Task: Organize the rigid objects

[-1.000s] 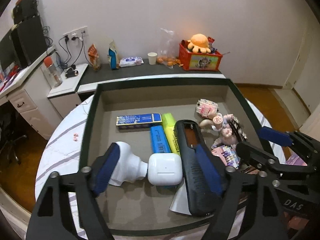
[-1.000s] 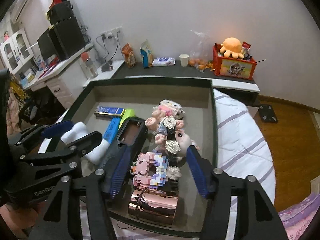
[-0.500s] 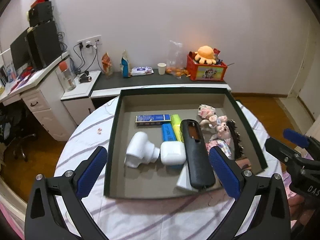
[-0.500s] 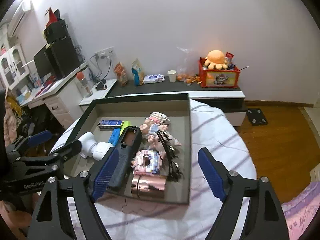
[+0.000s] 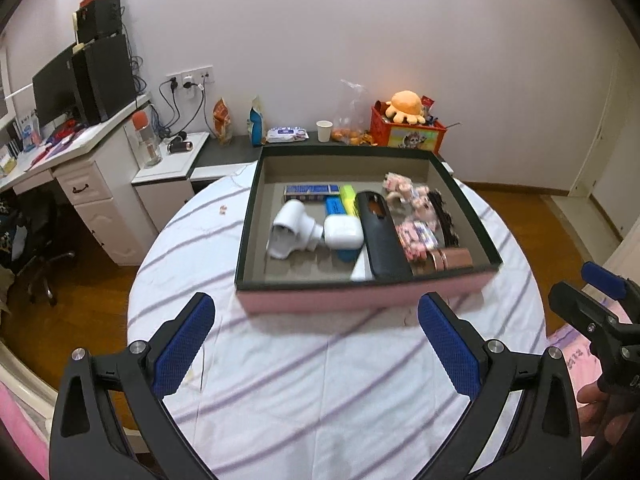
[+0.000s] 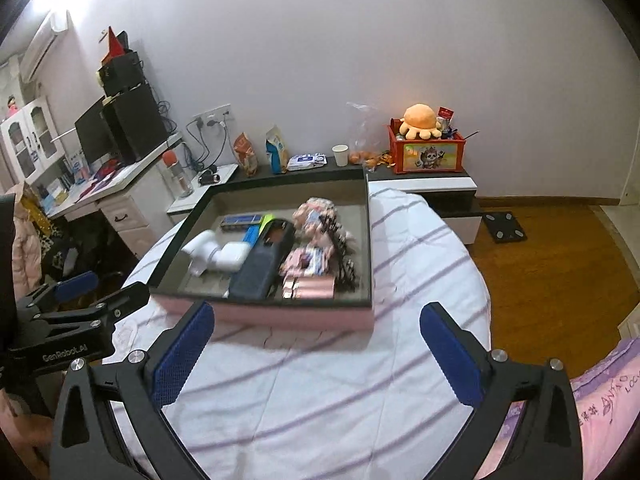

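- Now the left gripper [image 5: 316, 338] is hovering over the striped tablecloth [image 5: 320, 380], its jaws spread as wide as they go, with nothing between the blue pads [image 5: 182, 346].
- The right gripper [image 6: 316, 344] is likewise hanging above the cloth with jaws fully parted; they have just been opening wider, and only bare cloth is showing between them.
- Both grippers are sitting well apart from the box [image 5: 360, 294], on its near side.
- The box, pink outside with a dark rim, is resting on the round table, just beyond the left gripper's fingertips.
- Inside it, a white hair dryer [image 5: 290, 232] is lying at the left, touching a white earbud case [image 5: 343, 233].
- A long black device [image 5: 382, 236] is lying lengthwise in the middle, beside the case.
- Blue and yellow highlighters [image 5: 340, 204] are lying behind the case, next to a blue flat pack [image 5: 311, 190] near the far wall.
- Small pink figures [image 5: 412, 196] and a pixel-patterned toy [image 5: 418, 238] are crowding the right side, with a copper-coloured tin [image 5: 448, 259] at the near right corner.
- A hand [image 5: 596, 412] is gripping the right gripper's handle at the lower right edge of the left wrist view.
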A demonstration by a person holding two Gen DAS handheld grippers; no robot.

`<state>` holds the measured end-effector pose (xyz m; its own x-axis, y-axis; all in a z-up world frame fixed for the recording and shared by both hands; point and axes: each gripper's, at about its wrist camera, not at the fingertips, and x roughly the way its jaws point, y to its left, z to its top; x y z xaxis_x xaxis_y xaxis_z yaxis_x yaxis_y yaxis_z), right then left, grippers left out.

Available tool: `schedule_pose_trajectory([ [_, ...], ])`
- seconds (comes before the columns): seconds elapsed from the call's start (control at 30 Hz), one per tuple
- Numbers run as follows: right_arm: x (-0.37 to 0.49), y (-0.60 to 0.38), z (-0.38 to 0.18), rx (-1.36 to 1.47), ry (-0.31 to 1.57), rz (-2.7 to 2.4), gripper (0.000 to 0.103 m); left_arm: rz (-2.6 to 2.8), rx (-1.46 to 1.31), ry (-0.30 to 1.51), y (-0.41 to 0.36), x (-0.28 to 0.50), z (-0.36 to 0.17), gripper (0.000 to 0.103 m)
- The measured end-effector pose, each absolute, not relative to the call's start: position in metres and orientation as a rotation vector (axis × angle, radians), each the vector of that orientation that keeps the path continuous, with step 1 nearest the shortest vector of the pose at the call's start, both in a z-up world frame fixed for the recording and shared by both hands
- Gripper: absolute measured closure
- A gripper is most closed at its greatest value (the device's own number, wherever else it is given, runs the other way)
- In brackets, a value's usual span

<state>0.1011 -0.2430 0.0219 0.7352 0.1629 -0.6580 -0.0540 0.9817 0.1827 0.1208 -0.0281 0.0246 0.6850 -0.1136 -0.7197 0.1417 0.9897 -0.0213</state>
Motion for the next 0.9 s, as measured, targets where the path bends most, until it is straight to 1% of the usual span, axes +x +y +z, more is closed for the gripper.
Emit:
schedule_pose_trajectory([
  [0.2,0.070,-0.236,0.024,0.140,0.734,0.121,0.000,-0.118,0.035,0.798,-0.020,0.090,0.029,0.000],
  [0.47,0.042,-0.229,0.041,0.117,0.691,0.116,0.000,-0.080,0.069,0.741,-0.015,0.053,0.042,0.000],
  [0.9,0.036,-0.225,0.043,0.110,0.686,0.112,0.000,-0.119,0.042,0.727,-0.016,0.047,0.052,0.000],
])
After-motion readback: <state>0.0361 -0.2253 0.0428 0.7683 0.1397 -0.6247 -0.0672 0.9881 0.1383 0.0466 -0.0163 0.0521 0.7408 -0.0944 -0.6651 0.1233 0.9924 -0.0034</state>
